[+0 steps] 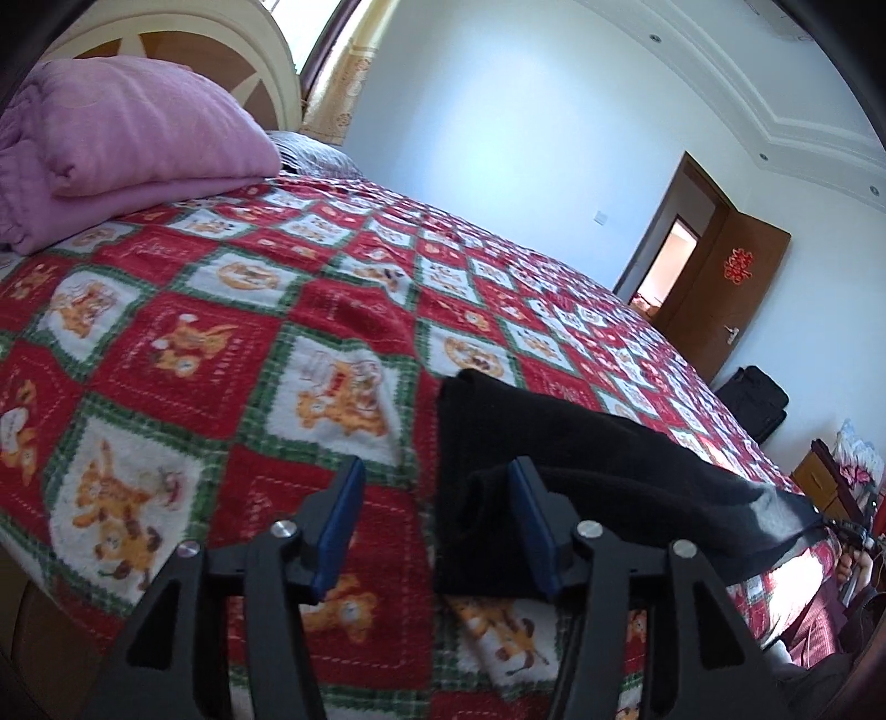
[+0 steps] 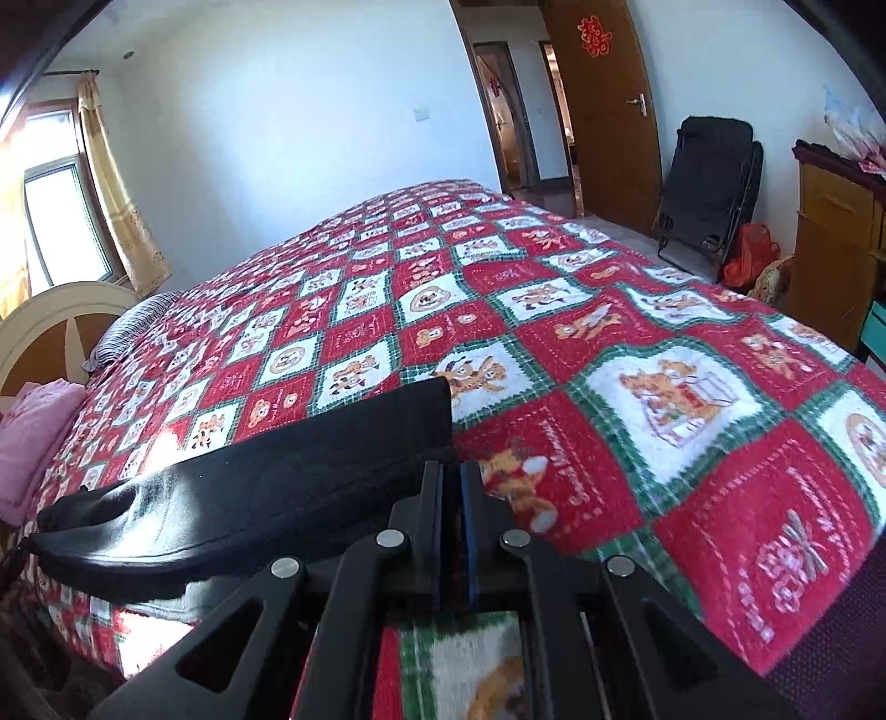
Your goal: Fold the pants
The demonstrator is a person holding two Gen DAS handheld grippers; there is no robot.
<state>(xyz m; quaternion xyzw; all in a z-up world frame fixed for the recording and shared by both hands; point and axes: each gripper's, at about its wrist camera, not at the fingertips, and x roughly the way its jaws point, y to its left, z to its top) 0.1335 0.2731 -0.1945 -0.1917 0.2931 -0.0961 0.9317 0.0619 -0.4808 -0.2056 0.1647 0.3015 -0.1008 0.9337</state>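
Black pants (image 1: pixel 581 443) lie folded in a long band on the red, white and green quilt (image 1: pixel 221 343). In the left wrist view my left gripper (image 1: pixel 434 526) is open. The near end of the pants sits between its blue pads and leans on the right pad (image 1: pixel 531 526), unpinched. In the right wrist view the same pants (image 2: pixel 304 476) run off to the left. My right gripper (image 2: pixel 451 479) is shut at their near right corner, where the cloth's edge meets the fingertips. Black cloth against black fingers hides the pinch itself.
A folded pink blanket (image 1: pixel 122 144) lies by the headboard (image 1: pixel 221 33); it also shows in the right wrist view (image 2: pixel 33 437). The quilt (image 2: pixel 609 360) stretches far beyond the pants. A wooden door (image 2: pixel 598 111), a folded black chair (image 2: pixel 711 183) and a wooden cabinet (image 2: pixel 836 243) stand past the bed.
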